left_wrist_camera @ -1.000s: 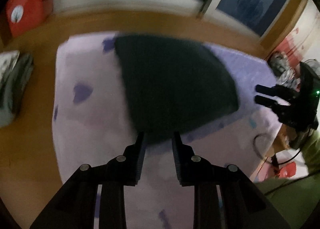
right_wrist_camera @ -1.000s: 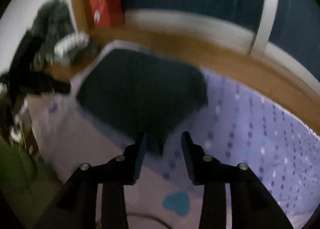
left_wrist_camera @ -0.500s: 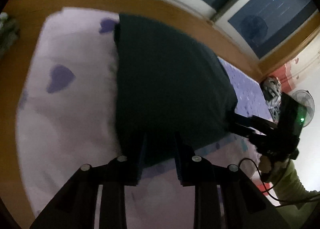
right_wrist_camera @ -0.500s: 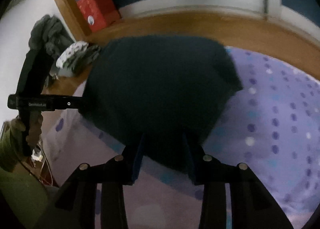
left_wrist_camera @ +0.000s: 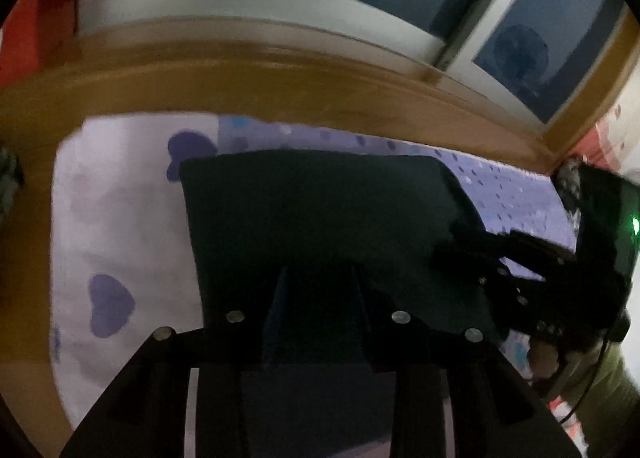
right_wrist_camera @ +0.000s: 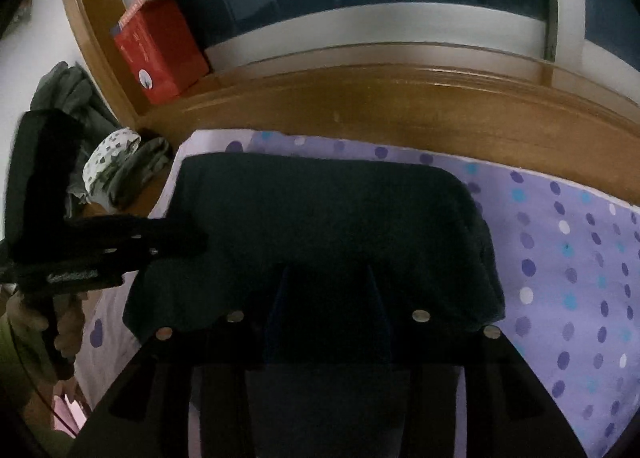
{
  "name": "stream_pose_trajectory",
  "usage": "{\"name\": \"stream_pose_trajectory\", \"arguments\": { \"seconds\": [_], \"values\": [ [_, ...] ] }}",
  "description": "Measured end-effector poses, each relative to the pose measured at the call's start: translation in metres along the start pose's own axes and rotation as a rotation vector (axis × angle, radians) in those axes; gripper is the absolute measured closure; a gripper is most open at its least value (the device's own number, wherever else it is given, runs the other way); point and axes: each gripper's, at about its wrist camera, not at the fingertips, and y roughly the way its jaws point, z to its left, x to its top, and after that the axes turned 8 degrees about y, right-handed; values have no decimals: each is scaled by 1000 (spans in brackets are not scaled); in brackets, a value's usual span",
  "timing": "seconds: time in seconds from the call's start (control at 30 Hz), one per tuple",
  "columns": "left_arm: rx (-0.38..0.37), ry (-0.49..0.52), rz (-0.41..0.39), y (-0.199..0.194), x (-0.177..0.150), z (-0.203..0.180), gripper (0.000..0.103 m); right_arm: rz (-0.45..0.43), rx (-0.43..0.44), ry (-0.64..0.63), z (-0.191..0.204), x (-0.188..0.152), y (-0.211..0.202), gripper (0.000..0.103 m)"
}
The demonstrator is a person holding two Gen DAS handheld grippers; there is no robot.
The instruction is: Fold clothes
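A dark garment (left_wrist_camera: 320,210) lies as a flat rectangle on a purple bedsheet (left_wrist_camera: 120,218) printed with hearts and dots. My left gripper (left_wrist_camera: 318,274) is open above the garment's near left part, and dark cloth shows in the gap between its fingers. In the right wrist view the same garment (right_wrist_camera: 320,218) fills the middle, with my right gripper (right_wrist_camera: 326,272) open over its near right part. Each gripper also shows in the other's view: the right gripper (left_wrist_camera: 460,250) at the garment's right edge, the left gripper (right_wrist_camera: 192,242) at its left edge.
A wooden ledge (right_wrist_camera: 400,106) runs along the far side of the sheet (right_wrist_camera: 560,258), below a dark window. A red box (right_wrist_camera: 160,50) stands on the ledge at the left. Crumpled clothes (right_wrist_camera: 120,170) lie beside the sheet's far left corner. A hand (right_wrist_camera: 68,322) grips the left tool's handle.
A second ago the garment ran to a point at each gripper's fingertips, then bulged up. Now it lies flat as a shorter rectangle, with both grippers moved forward over it.
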Motion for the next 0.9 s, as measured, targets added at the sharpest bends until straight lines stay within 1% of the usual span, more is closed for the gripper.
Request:
{"name": "stream_pose_trajectory", "arguments": {
  "seconds": [0.03,0.13,0.17,0.2,0.23,0.27,0.3,0.37,0.4,0.53,0.6,0.63,0.67,0.77,0.9],
  "values": [
    [-13,-7,3,0,0,2,71,-1,-4,-1,-2,-1,2,62],
    [-1,17,13,-1,2,-1,71,7,-7,5,3,4,11,58],
    [10,25,16,-3,2,-4,71,7,-27,24,6,5,11,50],
    [23,29,19,-3,3,-5,71,7,-48,43,8,6,11,37],
    [36,31,22,-3,4,-7,71,6,-69,63,11,7,11,34],
    [55,32,24,-8,2,-10,70,6,-91,83,14,8,11,33],
    [74,32,27,-13,0,-13,70,-14,-109,92,17,5,2,33],
    [111,27,38,-22,-8,-18,62,-36,-137,97,23,-2,-11,30],
    [129,21,45,-26,-13,-21,61,-49,-152,100,28,-7,-19,27],
    [159,-20,72,-37,-37,-28,59,-50,-188,128,42,-31,-39,27],
    [178,-24,92,-40,-47,-35,53,-35,-197,149,47,-42,-45,26],
    [188,-25,102,-41,-52,-38,47,-28,-202,159,50,-48,-48,26],
    [198,-19,111,-41,-54,-42,44,-26,-206,164,51,-51,-50,26],
    [222,-2,137,-40,-61,-53,44,-21,-220,175,55,-59,-54,26],
    [201,13,136,-42,-66,-70,43,-18,-240,187,60,-68,-59,26]
  ]
}}
